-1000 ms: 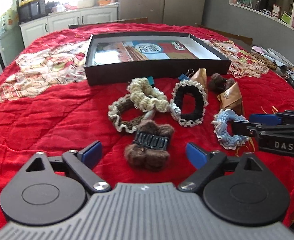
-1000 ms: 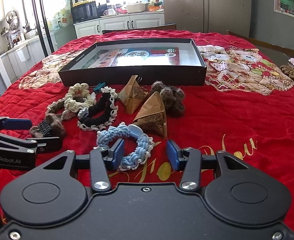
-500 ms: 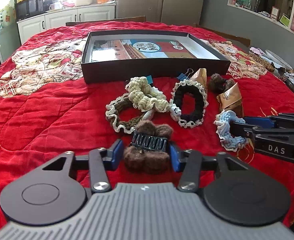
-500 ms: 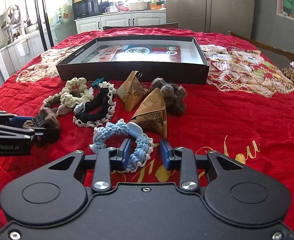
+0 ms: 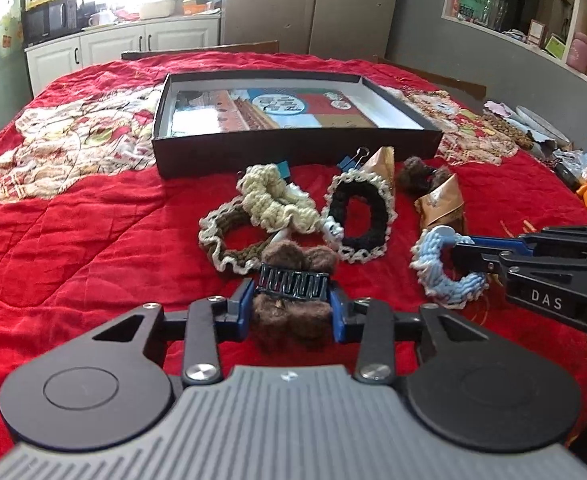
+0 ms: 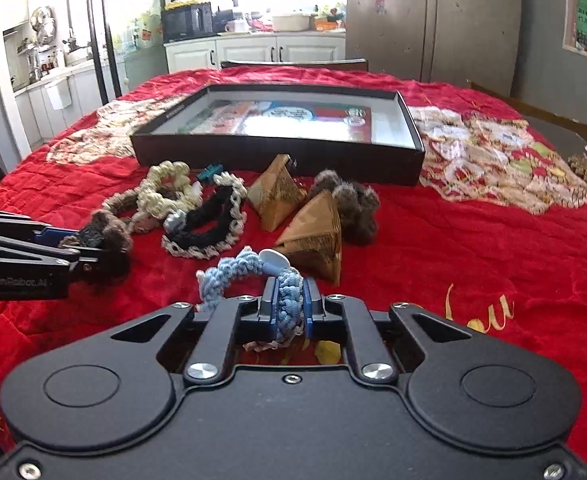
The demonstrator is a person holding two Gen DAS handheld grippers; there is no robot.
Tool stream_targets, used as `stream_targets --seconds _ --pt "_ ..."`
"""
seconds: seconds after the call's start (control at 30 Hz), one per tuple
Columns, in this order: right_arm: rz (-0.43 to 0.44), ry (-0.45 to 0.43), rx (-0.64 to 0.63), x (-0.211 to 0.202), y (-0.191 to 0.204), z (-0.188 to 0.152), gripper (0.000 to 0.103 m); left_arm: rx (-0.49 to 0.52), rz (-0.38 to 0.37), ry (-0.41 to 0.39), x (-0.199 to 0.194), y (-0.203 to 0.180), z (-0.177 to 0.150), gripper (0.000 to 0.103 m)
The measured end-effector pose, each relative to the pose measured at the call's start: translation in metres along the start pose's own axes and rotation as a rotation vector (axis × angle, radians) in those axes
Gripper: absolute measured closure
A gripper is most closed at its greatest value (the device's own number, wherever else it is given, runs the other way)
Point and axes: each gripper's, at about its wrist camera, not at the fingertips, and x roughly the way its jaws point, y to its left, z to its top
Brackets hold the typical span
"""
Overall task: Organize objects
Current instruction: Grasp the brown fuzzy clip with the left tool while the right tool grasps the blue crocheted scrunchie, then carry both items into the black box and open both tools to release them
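Our left claw (image 5: 291, 310) has black linkages, silver screws, blue pads and a ribbed grey housing; our right claw (image 6: 287, 310) is all black, stamped "DAS".

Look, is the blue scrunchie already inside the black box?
No, the blue scrunchie is pinched in the right tongs above the red cloth, well in front of the black box.

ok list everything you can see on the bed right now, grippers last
fuzzy hair claw: 1, brown with dark clip, in left gripper
blue scrunchie: 1, light blue, in right gripper
black scrunchie: 1, black with cream trim, centre
cream scrunchie: 1, cream, overlapping olive one
olive scrunchie: 1, olive with cream trim, left
paper pyramids: 2, tan, beside fur piece
fur piece: 1, brown, right of pyramids
box: 1, black, behind the pile
left gripper: shut
right gripper: shut
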Motion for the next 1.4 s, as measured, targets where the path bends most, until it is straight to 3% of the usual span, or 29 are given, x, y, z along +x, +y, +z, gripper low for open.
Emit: stream_targets --seconds 0.33,0.57,0.97,1.4 --pt "0.009 -0.111 -0.026 -0.018 -0.003 0.037 0.092 -0.002 0.03 -0.071 -0.002 0.006 0.037 0.062" --pt "-0.046 -0.206 -0.015 -0.003 -0.012 0.091 0.092 -0.004 0.076 -0.142 0.012 0.019 0.087 0.062" --pt "-0.107 -0.182 0.023 0.096 -0.035 0.156 0.092 -0.07 0.123 -0.134 0.086 0.046 0.157 0.061" --pt "-0.114 -0.14 0.035 0.181 -0.04 0.186 0.092 -0.084 0.211 -0.052 0.158 0.058 0.177 0.061"
